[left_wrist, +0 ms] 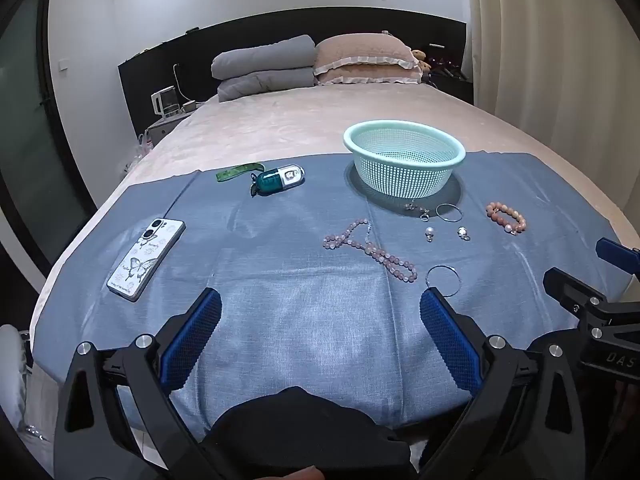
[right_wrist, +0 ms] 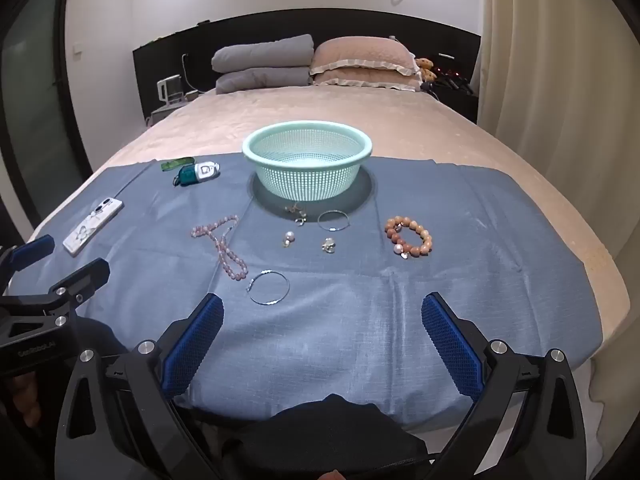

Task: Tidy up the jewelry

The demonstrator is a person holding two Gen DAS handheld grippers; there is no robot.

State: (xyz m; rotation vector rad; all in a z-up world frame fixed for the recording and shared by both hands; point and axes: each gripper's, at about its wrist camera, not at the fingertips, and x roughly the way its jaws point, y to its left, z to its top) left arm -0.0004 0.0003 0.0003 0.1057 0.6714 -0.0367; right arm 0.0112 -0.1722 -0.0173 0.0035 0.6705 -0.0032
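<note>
A mint green mesh basket stands empty on a blue cloth. In front of it lie a pink bead necklace, an orange bead bracelet, two silver rings, one near and one far, and small earrings. My left gripper is open and empty, near the close silver ring. My right gripper is open and empty, just right of that ring.
A white phone lies at the cloth's left edge. A teal and white capsule keychain with a green strap lies at the back left. Pillows sit at the bed's head.
</note>
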